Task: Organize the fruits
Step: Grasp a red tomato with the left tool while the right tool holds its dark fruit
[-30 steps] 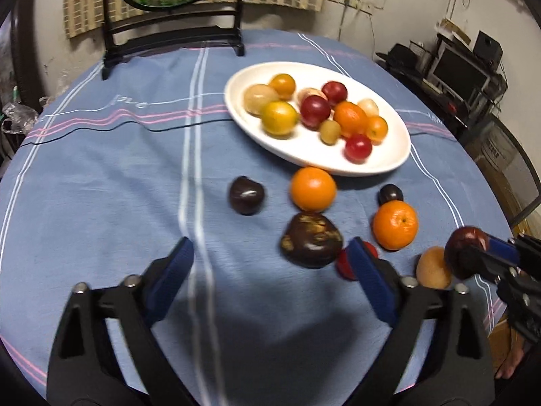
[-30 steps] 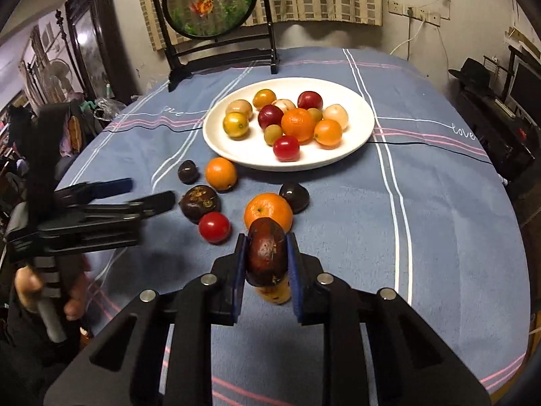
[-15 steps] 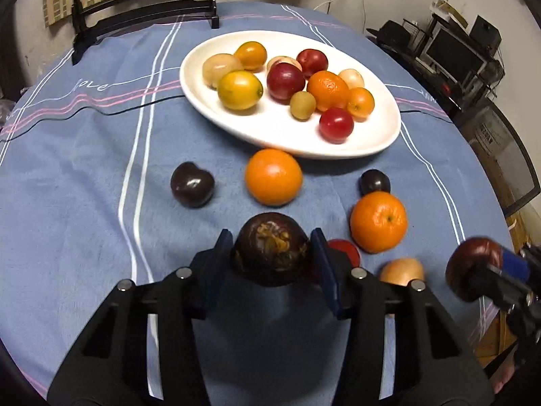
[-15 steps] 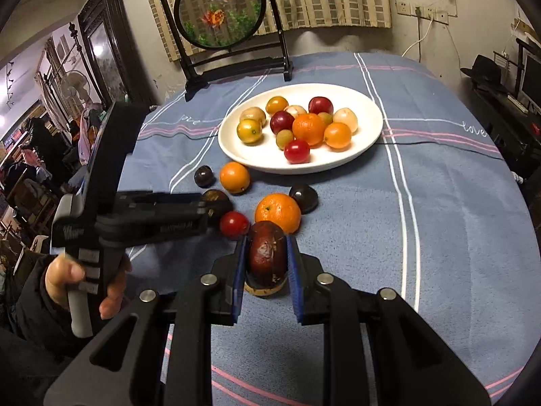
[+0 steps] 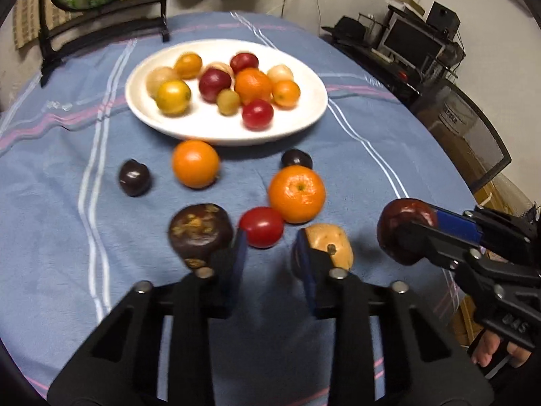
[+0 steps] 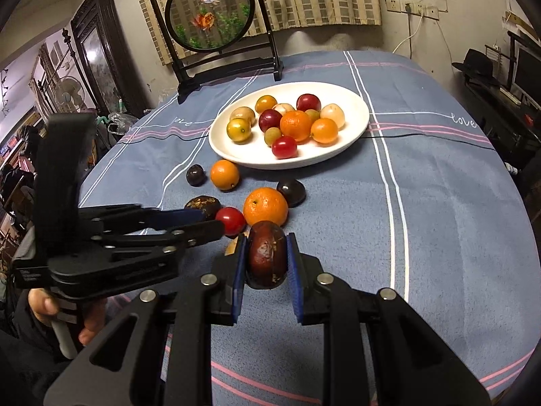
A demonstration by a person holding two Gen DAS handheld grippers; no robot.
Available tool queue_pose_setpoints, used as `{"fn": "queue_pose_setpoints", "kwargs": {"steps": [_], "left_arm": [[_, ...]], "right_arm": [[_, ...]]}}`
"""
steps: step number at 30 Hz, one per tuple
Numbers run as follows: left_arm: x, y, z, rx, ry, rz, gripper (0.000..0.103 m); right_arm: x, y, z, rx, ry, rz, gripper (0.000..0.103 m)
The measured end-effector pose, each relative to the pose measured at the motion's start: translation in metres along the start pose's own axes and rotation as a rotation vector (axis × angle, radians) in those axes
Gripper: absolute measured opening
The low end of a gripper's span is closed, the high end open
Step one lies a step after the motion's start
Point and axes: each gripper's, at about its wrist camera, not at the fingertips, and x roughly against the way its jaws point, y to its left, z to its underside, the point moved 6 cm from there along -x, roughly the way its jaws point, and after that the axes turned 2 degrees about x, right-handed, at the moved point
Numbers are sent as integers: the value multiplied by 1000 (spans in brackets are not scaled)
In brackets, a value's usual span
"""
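Half a second on, the left hand-held gripper no longer brackets the dark mangosteen, which now lies just outside its left finger on the blue worktop.

Its jaws stand partly open around bare cloth, with a red tomato just ahead at 12 o'clock and a tan fruit touching its right finger at 2 o'clock. The right hand-held gripper is clamped on a dark maroon fruit, held above the cloth at 3 o'clock from the left one. Two oranges and two small dark fruits lie loose between the grippers and the white plate of mixed fruit at 12 o'clock.
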Motion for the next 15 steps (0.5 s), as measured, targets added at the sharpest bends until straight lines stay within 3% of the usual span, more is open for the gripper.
{"fn": "queue_pose_setpoints", "kwargs": {"steps": [3, 4, 6, 10, 13, 15], "left_arm": [[-5, -3, -4, -17, -14, -22, 29], [-8, -3, -6, -23, -16, -37, 42], [-10, -1, -9, -13, -22, -42, 49], [-17, 3, -11, -3, -16, -37, 47], [-18, 5, -8, -4, -2, -31, 31], [-20, 7, -4, 4, 12, -2, 31]], "right_arm": [[1, -3, 1, -8, -3, -6, 23], [1, -3, 2, -10, -2, -9, 23], [0, -4, 2, -12, -4, -16, 23], [1, -6, 3, -18, -5, -19, 23], [3, -9, 3, -24, -8, -15, 23], [6, -10, 3, -25, -12, -14, 23]]}}
